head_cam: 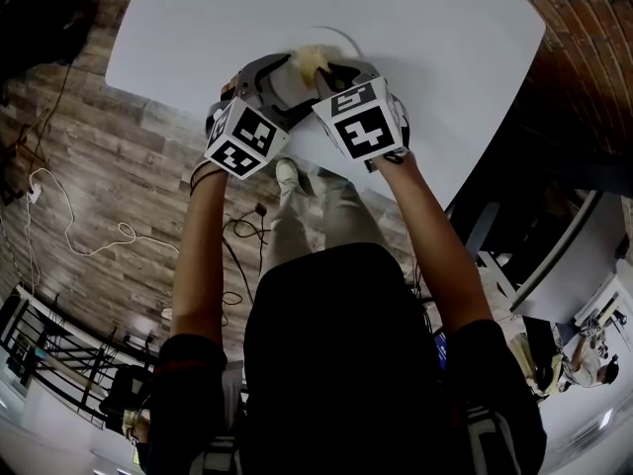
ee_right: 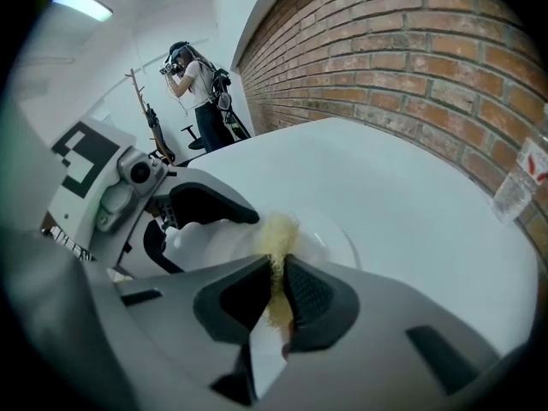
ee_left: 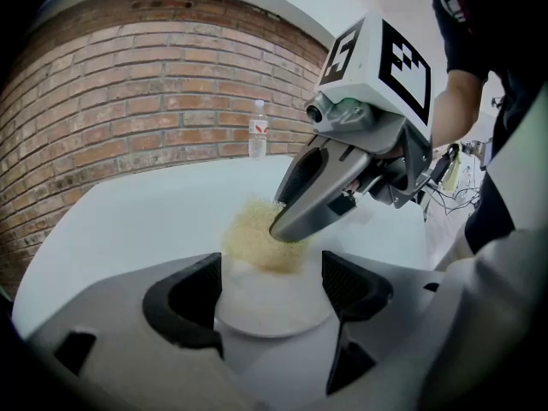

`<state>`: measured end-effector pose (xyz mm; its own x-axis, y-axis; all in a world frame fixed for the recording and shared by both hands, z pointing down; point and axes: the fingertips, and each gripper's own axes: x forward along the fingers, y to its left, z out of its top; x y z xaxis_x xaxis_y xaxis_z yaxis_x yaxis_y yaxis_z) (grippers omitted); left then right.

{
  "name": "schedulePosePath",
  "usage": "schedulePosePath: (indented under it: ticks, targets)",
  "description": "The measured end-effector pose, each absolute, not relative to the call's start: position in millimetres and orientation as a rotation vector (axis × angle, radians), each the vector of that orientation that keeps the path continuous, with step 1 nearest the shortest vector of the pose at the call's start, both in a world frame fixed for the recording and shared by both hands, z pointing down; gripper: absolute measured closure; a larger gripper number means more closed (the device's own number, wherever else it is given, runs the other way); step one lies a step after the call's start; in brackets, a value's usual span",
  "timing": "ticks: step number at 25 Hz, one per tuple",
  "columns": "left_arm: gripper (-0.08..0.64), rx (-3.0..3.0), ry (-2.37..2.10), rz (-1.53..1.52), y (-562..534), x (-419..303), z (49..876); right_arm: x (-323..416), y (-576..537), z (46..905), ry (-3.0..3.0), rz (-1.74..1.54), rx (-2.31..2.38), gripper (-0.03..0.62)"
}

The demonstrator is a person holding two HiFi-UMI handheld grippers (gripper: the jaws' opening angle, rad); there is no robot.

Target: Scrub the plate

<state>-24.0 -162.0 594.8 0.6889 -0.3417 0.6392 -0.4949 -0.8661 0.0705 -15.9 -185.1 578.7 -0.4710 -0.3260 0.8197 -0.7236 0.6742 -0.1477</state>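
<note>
Scrubbing is in hand. My right gripper (ee_right: pixel 276 268) has its jaws clamped on the yellow scourer (ee_right: pixel 276 234), pressed to the plate (ee_left: pixel 274 311) at the counter's (ee_left: pixel 128 221) near edge. My left gripper (ee_left: pixel 270 264) appears to grip the plate's near rim. Next move: rubbing strokes, plate steadied. Soiling cannot be made out, and both grippers hide most of the plate from the head view.

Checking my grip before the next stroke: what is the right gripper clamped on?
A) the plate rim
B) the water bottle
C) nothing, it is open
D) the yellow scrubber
D: in the right gripper view, the right gripper has its jaws pinched on the yellow scrubber, which sits against the plate.
</note>
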Motion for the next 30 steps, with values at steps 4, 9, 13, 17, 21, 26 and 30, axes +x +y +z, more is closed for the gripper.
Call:
schedulePosePath:
  ticks: [4,9,13,17,21,26,30]
  targets:
    - [0.21,2.663,-0.668,0.937,-162.2,-24.8,595.2,-22.7,-178.4,578.9,-2.078,0.62,0.779,0.553]
    - [0.21,2.664,-0.669,0.936,-161.9,-25.2,594.8,-28.7,-171.1,578.6,-2.085,0.58,0.726,0.552]
    - [0.21,2.663,-0.668,0.937,-161.4,-24.1,595.9,-28.8,-169.5,579.6,-2.088,0.581,0.728,0.552]
    - [0.21,2.666,-0.668,0.937,-162.3,-24.4,595.4,-28.7,-170.5,579.2,-2.083,0.572,0.733,0.552]
    - [0.21,2.664,-0.667,0.937,-161.7,-24.9,595.5,-25.7,-172.1,578.9,-2.075,0.553,0.741,0.552]
    - [0.21,2.663,-0.667,0.937,-161.7,-24.9,595.0,-15.7,-176.1,580.3,-2.068,0.588,0.778,0.552]
    - [0.21,2.663,-0.668,0.938,-161.4,-25.3,595.9,-8.9,-177.8,581.0,-2.055,0.615,0.805,0.552]
